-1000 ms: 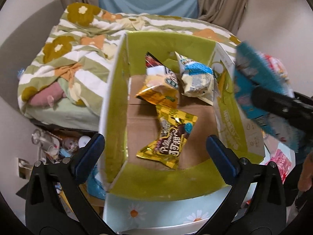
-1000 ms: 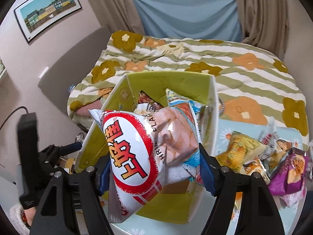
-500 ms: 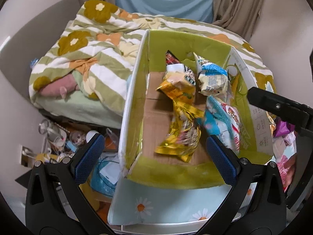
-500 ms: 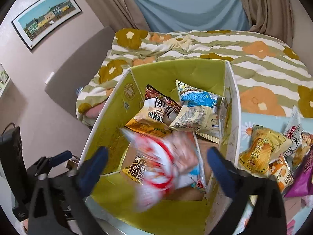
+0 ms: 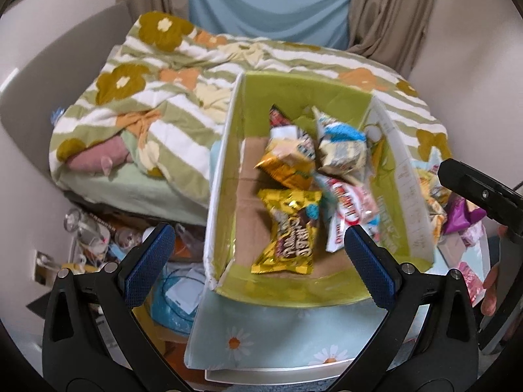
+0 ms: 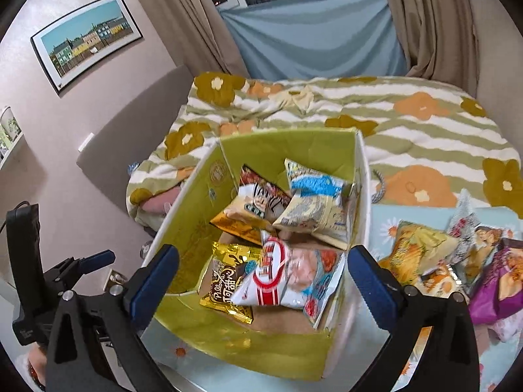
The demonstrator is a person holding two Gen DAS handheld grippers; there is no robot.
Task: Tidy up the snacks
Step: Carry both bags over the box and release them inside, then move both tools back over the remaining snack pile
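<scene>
A green-lined cardboard box (image 5: 304, 91) (image 6: 284, 145) stands open on the table. Inside lie a gold chocolate snack bag (image 5: 289, 232) (image 6: 228, 281), a red-and-white shrimp chip bag (image 5: 351, 210) (image 6: 287, 276), an orange bag (image 5: 287, 160) (image 6: 245, 219) and a blue-and-white bag (image 5: 341, 145) (image 6: 315, 202). My left gripper (image 5: 258, 261) is open and empty at the box's near edge. My right gripper (image 6: 261, 277) is open and empty above the box. More snack bags (image 6: 457, 254) lie on the table right of the box.
A bed with a flowered striped blanket (image 5: 157, 91) (image 6: 408, 121) lies behind the box. Clutter (image 5: 98, 238) covers the floor at left. The table has a daisy-print cloth (image 5: 278, 330). My left gripper also shows in the right wrist view (image 6: 75, 264).
My right gripper opened and dropped the shrimp chip bag, which now lies in the box beside the gold bag. The left gripper shifted slightly leftward and back.
</scene>
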